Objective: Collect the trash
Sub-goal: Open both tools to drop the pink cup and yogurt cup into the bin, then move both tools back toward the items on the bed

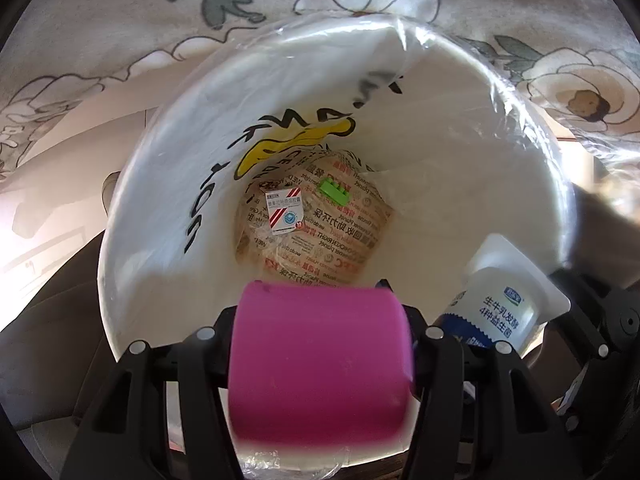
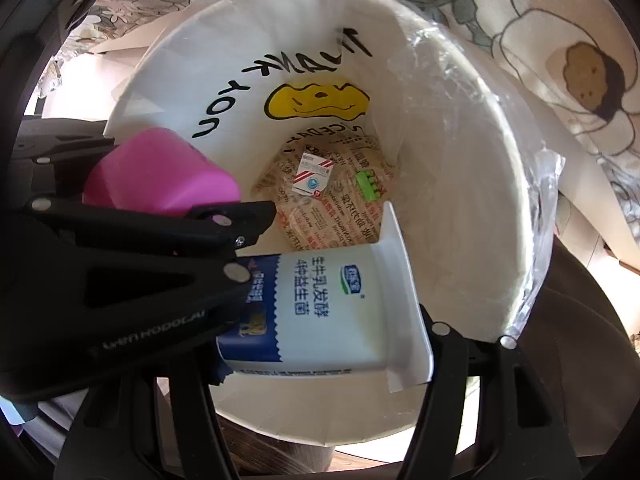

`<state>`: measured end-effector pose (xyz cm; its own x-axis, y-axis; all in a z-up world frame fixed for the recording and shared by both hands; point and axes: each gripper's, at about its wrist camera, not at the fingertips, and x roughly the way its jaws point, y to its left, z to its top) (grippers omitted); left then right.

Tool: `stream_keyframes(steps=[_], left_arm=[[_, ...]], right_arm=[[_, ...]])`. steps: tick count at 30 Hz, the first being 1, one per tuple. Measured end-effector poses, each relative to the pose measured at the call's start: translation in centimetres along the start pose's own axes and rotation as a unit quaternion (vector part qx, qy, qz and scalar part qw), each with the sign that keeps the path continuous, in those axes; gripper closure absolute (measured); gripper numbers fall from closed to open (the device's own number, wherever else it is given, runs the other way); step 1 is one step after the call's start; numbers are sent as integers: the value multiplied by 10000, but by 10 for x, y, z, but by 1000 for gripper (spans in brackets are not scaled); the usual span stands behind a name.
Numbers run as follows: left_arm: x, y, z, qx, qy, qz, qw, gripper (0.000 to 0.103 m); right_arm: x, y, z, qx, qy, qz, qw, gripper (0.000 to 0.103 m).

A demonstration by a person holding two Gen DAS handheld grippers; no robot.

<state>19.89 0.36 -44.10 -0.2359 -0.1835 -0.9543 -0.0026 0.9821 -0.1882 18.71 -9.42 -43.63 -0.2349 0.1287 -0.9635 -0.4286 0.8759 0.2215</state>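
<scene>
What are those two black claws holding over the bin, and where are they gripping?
Left gripper clamps the pink cup by its sides; right gripper clamps the yogurt cup across its body.

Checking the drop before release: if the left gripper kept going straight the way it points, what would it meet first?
Probably the printed paper wrapper on the bottom of the white bin. The left gripper, holding the pink cup, points down into the opening. Depth is hard to judge.
</scene>
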Motion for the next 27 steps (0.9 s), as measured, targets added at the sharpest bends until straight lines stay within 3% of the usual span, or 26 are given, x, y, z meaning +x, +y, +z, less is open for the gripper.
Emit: stream_keyframes(steps=[5, 22, 27], left_arm=[[0, -3, 0, 42, -33, 43, 10000, 36], [-13, -8, -5, 107, -97, 41, 9999, 36], [-31, -12, -17, 208, -277, 136, 9993, 36]], right_arm=[[-3, 2, 1, -34, -21, -2, 10000, 39], [-14, -3, -3, -13, -109, 27, 9999, 39], [-26, 5, -11, -109, -197, -113, 9997, 39]])
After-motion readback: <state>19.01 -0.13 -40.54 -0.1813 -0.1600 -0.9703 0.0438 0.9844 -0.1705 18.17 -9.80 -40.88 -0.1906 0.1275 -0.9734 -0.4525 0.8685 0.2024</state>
